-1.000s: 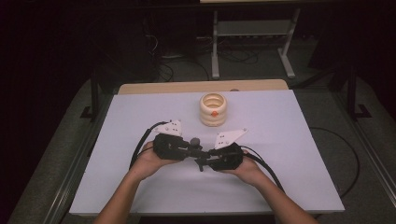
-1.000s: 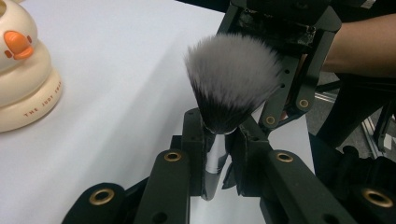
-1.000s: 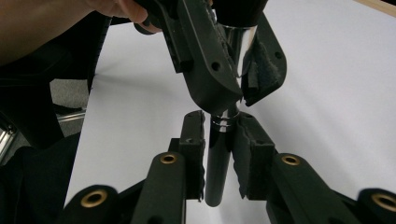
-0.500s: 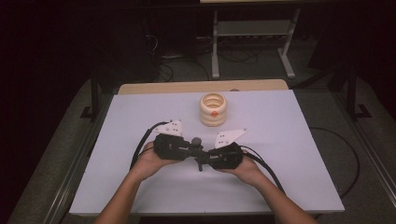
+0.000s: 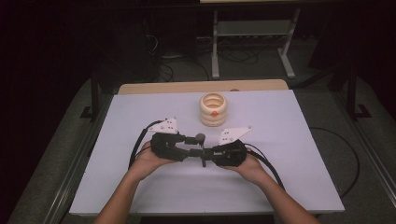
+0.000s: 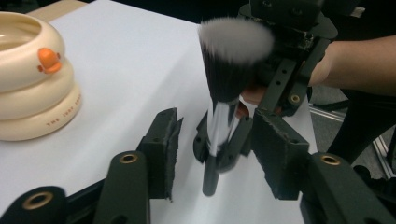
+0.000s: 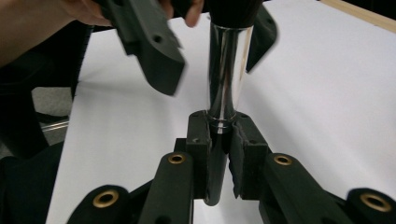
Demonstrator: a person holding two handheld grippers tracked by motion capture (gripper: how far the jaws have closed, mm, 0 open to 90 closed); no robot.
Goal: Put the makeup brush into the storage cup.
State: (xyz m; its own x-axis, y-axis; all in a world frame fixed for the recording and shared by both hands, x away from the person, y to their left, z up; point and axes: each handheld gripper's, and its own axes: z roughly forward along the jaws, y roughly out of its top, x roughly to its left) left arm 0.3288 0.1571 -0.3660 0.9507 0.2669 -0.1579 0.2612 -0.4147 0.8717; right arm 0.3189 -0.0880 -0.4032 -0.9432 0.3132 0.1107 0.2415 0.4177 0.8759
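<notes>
**Brush passes to the right hand-held gripper**

A makeup brush point(image 6: 219, 116) stands almost upright between the two tools, above the near middle of the white counter point(image 5: 289, 140). The right hand-held gripper point(image 7: 218, 154) has its jaws clamped tight on the dark lower handle, just below the shiny metal ferrule; in the right gripper view the pads press the handle from both sides. The brush's soft grey-tipped head points up, and in the high view it shows as a small grey knob point(image 5: 200, 138) between the two tools.

The left hand-held gripper point(image 6: 215, 149) faces it from the other side. Its jaws have just been opening and now stand partly apart, one on either side of the brush, with a clear gap between each pad and the handle, so it has hold of nothing.

The person's two hands grip the tools low on the counter, nose to nose, close together.

A cream holder made of stacked rings point(image 5: 213, 109), with a small orange duck bill on its front, sits farther back on the counter, well apart from the brush.
</notes>
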